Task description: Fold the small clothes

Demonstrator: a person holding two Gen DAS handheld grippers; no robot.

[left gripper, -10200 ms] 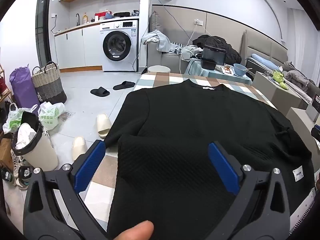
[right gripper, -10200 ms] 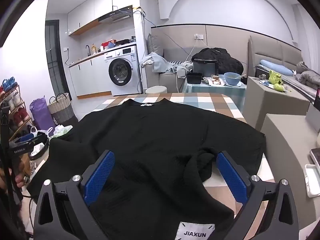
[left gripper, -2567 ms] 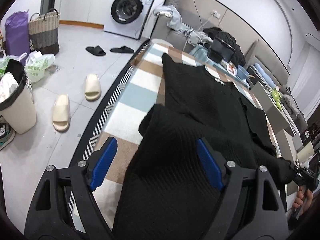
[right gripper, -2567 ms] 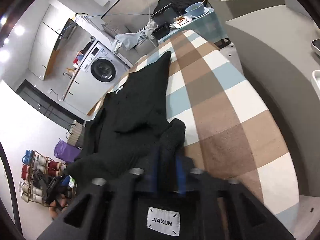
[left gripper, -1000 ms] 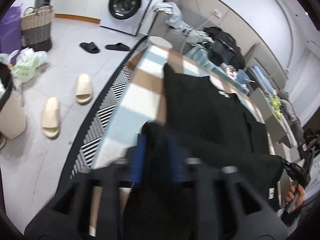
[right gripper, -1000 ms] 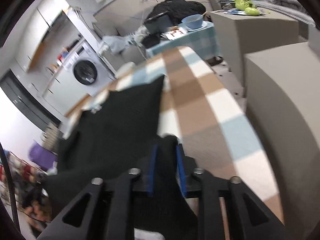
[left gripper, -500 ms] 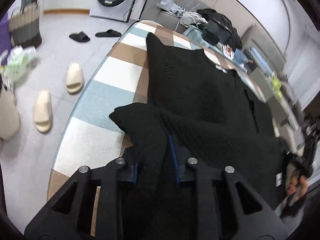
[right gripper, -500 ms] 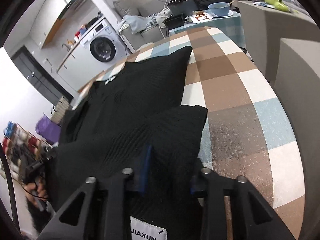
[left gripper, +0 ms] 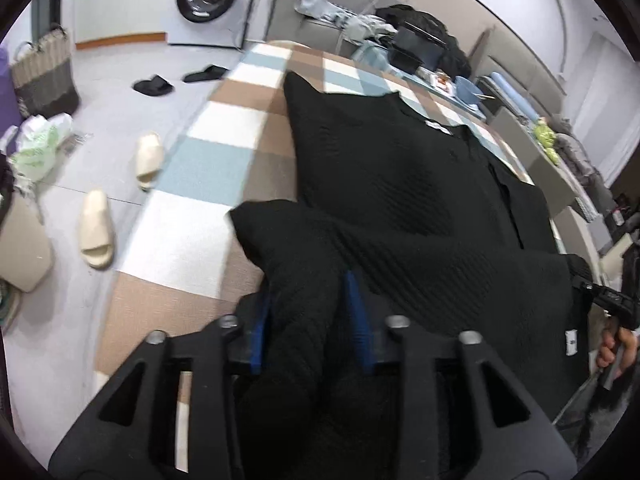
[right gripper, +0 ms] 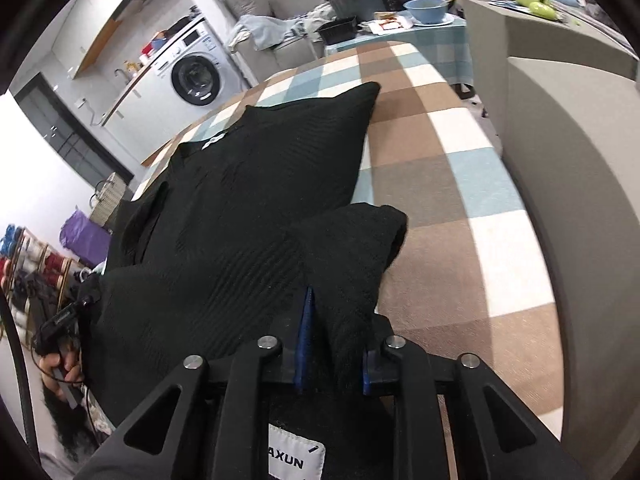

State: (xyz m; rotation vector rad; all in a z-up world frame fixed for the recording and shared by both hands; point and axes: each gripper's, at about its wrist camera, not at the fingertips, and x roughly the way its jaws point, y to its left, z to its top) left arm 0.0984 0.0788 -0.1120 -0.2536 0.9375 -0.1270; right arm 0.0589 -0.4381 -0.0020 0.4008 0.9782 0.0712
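One black sweater (left gripper: 392, 184) lies on the checked bench (left gripper: 224, 148) in the left wrist view, its long axis running from 6 toward 1 o'clock, collar far. The left tongs (left gripper: 310, 320) have just been opening, hem fabric bunched between the blue pads.

One sweater (right gripper: 256, 184) shows in the right wrist view, collar toward 11 o'clock. The right tongs (right gripper: 334, 344) have just opened slightly and pinch its folded hem corner at 6 o'clock.

My black ribbed sweater (left gripper: 400, 184) lies flat on the checked cloth, collar at the far end. Its near hem is doubled forward over the body, both hem corners bunched. A white label (right gripper: 296, 458) shows at the near edge.
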